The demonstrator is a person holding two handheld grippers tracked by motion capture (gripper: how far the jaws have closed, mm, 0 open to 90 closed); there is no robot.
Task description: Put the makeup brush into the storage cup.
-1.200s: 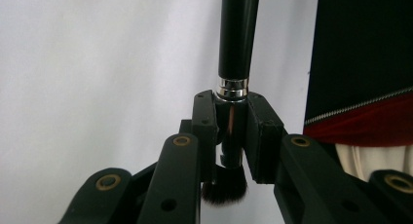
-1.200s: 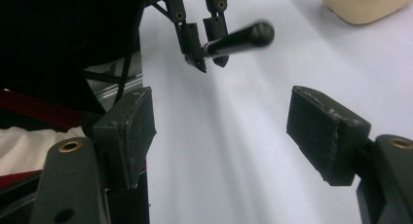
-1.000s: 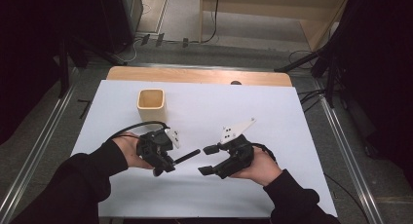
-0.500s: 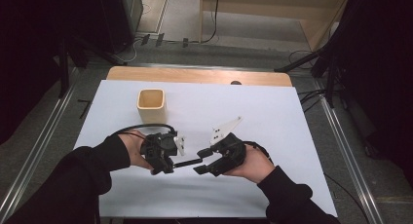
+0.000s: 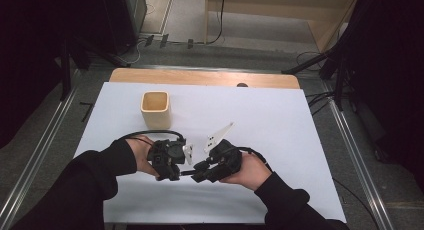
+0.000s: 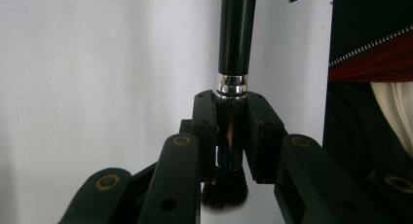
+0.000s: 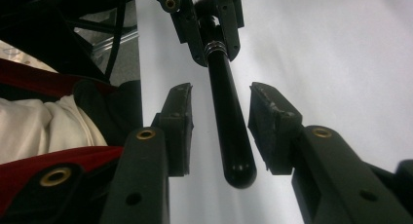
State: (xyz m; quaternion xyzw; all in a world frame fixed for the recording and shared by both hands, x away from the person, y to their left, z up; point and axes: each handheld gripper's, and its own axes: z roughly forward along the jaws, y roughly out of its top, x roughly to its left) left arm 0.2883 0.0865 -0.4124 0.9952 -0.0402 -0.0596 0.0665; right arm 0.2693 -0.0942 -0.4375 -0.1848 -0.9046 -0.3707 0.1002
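While the slim black makeup brush with a glossy handle and silver ferrule (image 6: pixel 233 83) was pinched at its ferrule above the white surface (image 5: pixel 280 120) by the left gripper (image 6: pixel 233 131), it was judged light, stiff and slippery, so its handle, straddled untouched by the closing right gripper (image 7: pixel 219 131), was best gripped mid-length.

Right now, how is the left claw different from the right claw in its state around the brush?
The left claw is shut on the brush near its silver ring; the right claw has just been closing, with gaps beside the handle. The left holds the bristle end, the right flanks the handle end. Both are black.
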